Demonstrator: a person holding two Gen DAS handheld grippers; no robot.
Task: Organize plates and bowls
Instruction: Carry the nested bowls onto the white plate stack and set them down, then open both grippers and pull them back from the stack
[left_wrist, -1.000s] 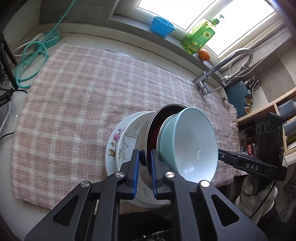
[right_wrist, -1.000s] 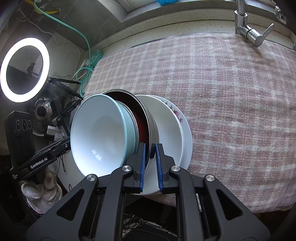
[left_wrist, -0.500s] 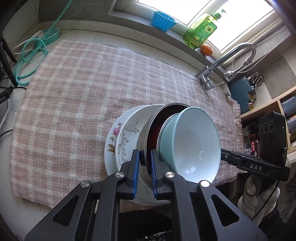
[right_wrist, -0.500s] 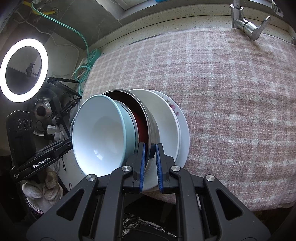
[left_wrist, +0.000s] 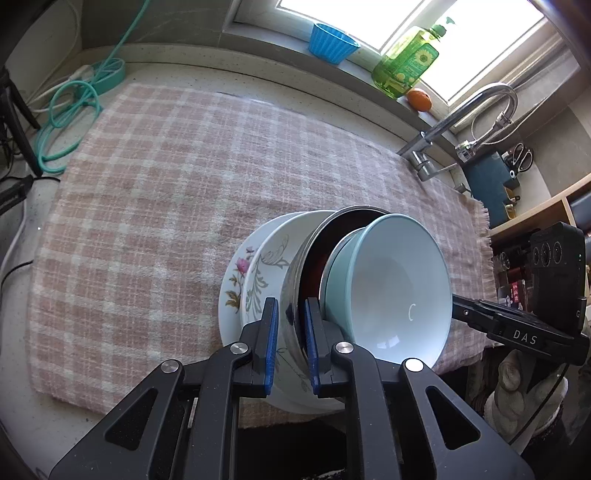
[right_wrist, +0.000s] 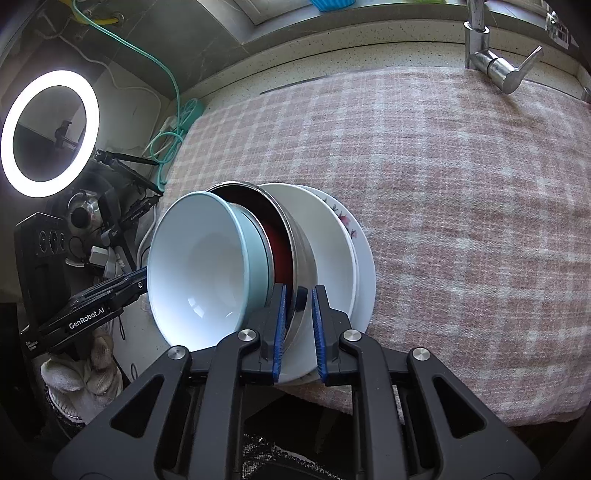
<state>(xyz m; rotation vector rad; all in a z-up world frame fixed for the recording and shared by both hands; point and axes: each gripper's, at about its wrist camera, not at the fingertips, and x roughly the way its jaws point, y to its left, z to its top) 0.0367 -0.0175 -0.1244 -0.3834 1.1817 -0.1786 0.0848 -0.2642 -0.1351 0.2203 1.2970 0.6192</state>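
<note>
A stack rests on the checked cloth near its front edge. From the bottom it holds a floral plate (left_wrist: 232, 280), a white floral bowl (left_wrist: 266, 266), a steel bowl (left_wrist: 291, 280) with a red inside, and a light blue bowl (left_wrist: 391, 288). My left gripper (left_wrist: 290, 332) straddles the steel bowl's rim, its jaws opening, with a sliver of gap beside the pads. From the opposite side, my right gripper (right_wrist: 299, 325) straddles the same rim on the steel bowl (right_wrist: 303, 251), its jaws also opening. The light blue bowl (right_wrist: 199, 266) sits nested inside.
The pink checked cloth (left_wrist: 166, 184) covers the counter. A faucet (left_wrist: 461, 118) stands at the back right. On the window sill are a green bottle (left_wrist: 406, 62), a blue cup (left_wrist: 332, 42) and an orange (left_wrist: 419, 99). A teal hose (left_wrist: 66, 110) lies far left, and a ring light (right_wrist: 50, 133) glows beyond the counter's end.
Both grippers' pads have parted slightly from the steel bowl's rim. The stack and both hands have stayed where they were.
</note>
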